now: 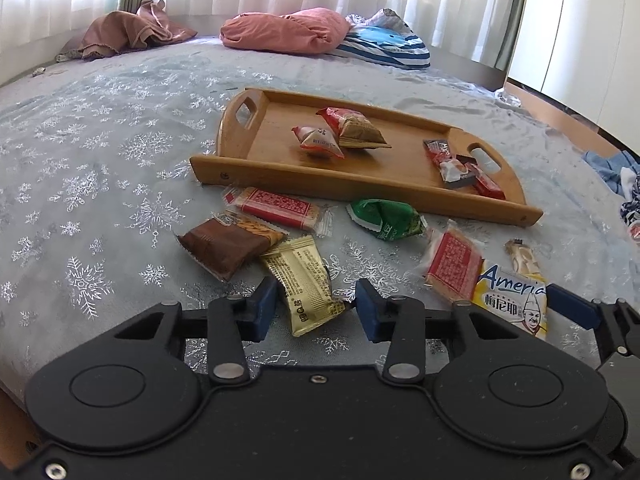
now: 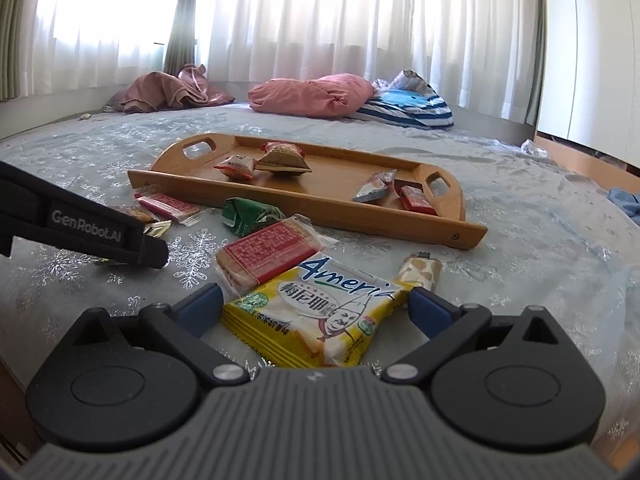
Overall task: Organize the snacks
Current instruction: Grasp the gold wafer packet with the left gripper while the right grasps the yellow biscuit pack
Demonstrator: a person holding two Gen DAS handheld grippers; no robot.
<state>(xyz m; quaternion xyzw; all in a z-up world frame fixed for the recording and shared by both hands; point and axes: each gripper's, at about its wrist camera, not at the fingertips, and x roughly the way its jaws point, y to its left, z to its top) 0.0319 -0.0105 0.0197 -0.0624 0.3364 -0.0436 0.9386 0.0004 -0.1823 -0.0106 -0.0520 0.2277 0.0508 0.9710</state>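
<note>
the left gripper (image 1: 316,304) is sitting low over the bedspread (image 1: 100,184), and its blue fingers (image 1: 264,304) are standing on both sides of the gold snack packet (image 1: 306,284). the left finger seems to be touching the packet edge, but a small gap is showing at the right finger, so the packet is between the jaws and not yet clenched.

the right gripper (image 2: 316,300) is waiting with jaws spread wide around the yellow ameria biscuit pack (image 2: 320,320), which is lying flat on the bedspread; the pads are not pressing on it.

just beyond the yellow pack, a red cracker packet (image 2: 268,252) and a nougat bar (image 2: 420,272) are lying. farther, a green packet (image 2: 248,212) is resting near the front wall of the wooden tray (image 2: 320,216). to the left, a brown wafer packet (image 1: 224,244) and a second red cracker packet (image 1: 280,208) are lying.

inside the tray, two puffed packets are sitting near the middle, and some small red packets are lying at the right end.

at the far side of the bed, a pink pillow (image 1: 284,32) is lying.
</note>
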